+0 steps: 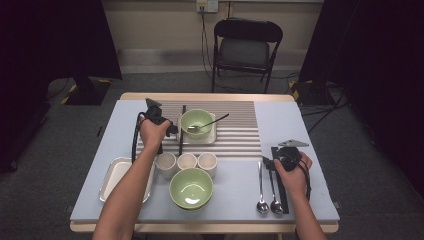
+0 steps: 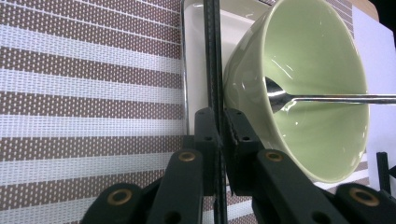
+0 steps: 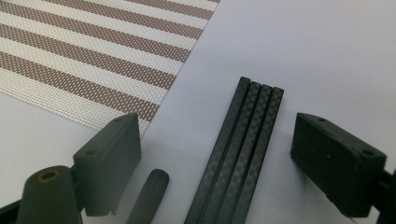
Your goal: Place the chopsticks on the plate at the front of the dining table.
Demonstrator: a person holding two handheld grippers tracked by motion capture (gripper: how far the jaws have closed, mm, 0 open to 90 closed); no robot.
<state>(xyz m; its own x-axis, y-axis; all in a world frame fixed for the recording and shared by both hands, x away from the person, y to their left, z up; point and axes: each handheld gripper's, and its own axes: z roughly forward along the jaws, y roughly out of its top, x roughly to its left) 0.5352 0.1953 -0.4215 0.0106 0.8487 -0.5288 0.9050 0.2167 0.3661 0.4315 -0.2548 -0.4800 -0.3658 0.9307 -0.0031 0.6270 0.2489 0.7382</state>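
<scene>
My left gripper (image 1: 176, 131) (image 2: 222, 135) is shut on a thin black chopstick pair (image 1: 182, 125) (image 2: 213, 70) that lies along the left edge of a white square plate (image 1: 212, 136) (image 2: 196, 56). On that plate stands a green bowl (image 1: 196, 121) (image 2: 317, 93) with a spoon (image 1: 210, 122) (image 2: 327, 98) resting in it. My right gripper (image 1: 274, 159) (image 3: 219, 140) is open, its jaws standing on either side of several black chopsticks (image 1: 280, 185) (image 3: 238, 154) lying side by side on the table.
A striped placemat (image 1: 235, 125) (image 3: 84, 51) covers the table's far middle. Three white cups (image 1: 187, 161), a second green bowl (image 1: 191, 187) and a white tray (image 1: 112, 180) sit near the front left. Two spoons (image 1: 267, 192) lie beside the chopsticks. A chair (image 1: 245, 47) stands beyond the table.
</scene>
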